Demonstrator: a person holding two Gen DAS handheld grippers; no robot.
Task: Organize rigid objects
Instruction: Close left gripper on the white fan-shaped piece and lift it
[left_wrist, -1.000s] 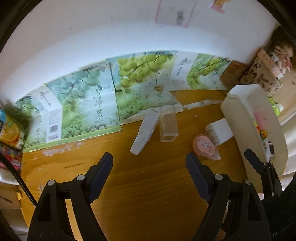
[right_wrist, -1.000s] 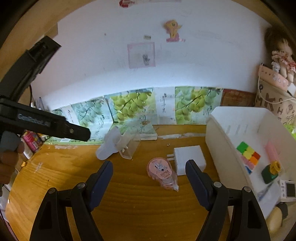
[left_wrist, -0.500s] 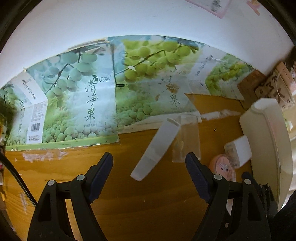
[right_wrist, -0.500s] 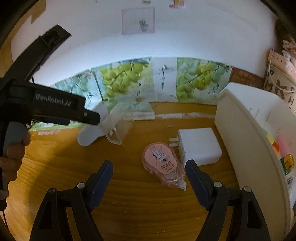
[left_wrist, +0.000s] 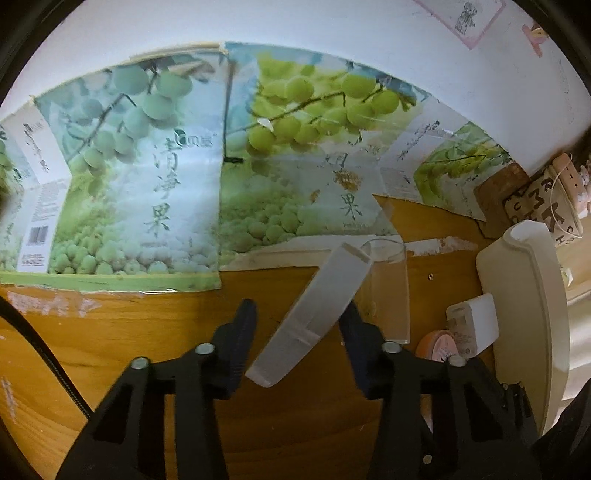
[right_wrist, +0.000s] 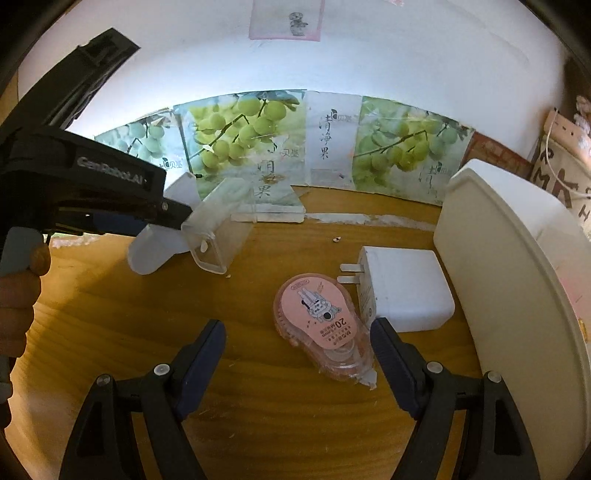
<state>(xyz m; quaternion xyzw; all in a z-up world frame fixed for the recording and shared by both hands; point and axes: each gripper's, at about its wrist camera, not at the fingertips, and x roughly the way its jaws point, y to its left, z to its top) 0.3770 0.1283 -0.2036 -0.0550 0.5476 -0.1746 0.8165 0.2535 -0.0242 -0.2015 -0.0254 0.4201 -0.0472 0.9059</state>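
White flat case (left_wrist: 314, 317) lies on the worktop (left_wrist: 129, 332), now between your left gripper (left_wrist: 297, 325) jaws, which have narrowed but aren't clamped; right gripper (right_wrist: 297, 350) jaws apart

Left gripper (left_wrist: 297, 321): black angular frame, triangular cutouts, silver screw heads, dark blue ribbed fingers (left_wrist: 243, 325), black cable at left edge. Right gripper (right_wrist: 297, 345): same black frame, blue pads. Left gripper body carries white "GenRobot.AI" lettering, grey trigger; bare skin on left hand (right_wrist: 18, 306)
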